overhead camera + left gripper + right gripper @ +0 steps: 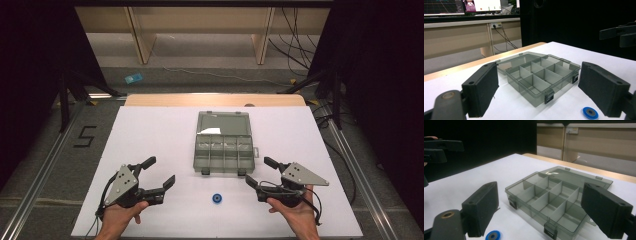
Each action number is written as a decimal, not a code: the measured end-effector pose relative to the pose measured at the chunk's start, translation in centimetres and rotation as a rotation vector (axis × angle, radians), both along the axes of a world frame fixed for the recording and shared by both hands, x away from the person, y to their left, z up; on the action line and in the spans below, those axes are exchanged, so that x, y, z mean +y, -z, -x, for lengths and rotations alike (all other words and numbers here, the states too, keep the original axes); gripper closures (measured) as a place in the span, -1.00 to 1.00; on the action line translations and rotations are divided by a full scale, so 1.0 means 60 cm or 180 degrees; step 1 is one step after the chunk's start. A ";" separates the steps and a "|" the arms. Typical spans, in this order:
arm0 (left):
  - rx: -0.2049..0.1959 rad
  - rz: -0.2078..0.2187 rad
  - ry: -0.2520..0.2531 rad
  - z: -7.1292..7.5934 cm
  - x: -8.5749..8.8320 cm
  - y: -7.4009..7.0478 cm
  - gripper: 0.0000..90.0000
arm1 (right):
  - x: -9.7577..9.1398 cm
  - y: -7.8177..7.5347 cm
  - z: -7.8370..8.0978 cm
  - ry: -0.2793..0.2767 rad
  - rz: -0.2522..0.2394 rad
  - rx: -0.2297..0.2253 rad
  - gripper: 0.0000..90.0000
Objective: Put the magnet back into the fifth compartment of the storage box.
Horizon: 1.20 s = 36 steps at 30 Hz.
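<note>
Left gripper: held low over the table, jaws open, empty, aimed at the box.
Right gripper: likewise, jaws wide, empty.
Ring: lay between them.

box: smoky clear plastic (glossy) | table: matt white | ring: blue plastic

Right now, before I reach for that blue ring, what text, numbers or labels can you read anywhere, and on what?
"5": black mark on the grey floor left of the table.
Monitor screens in the left gripper view: lit, but too blurred to read.
Blue card on the floor: too small to read.
Organiser box and blue ring: no lettering seen.
</note>
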<state>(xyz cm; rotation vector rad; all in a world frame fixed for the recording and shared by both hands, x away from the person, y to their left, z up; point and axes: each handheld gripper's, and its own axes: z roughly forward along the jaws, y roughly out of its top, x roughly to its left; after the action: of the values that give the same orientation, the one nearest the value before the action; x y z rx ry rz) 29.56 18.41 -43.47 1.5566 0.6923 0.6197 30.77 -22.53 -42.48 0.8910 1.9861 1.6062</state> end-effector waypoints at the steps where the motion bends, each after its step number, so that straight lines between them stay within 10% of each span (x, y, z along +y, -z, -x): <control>1: 0.0001 0.0002 -0.0001 0.000 0.000 0.000 -0.65 | 0.000 0.000 0.000 0.0000 0.0000 0.0000 -0.65; 24: 0.0009 0.0002 -0.0004 -0.001 0.000 0.001 -0.65 | 0.006 -0.002 0.001 -0.0044 0.0029 0.0056 -0.65; 36: 0.0009 0.0003 -0.0006 -0.001 0.000 0.001 -0.65 | 0.024 -0.014 -0.001 -0.0198 0.0293 0.0058 -0.66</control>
<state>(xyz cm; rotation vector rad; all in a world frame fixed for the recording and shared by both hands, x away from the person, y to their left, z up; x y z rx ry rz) 29.63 18.42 -43.53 1.5563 0.6961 0.6185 30.85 -21.07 -41.66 0.8191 2.1014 1.5310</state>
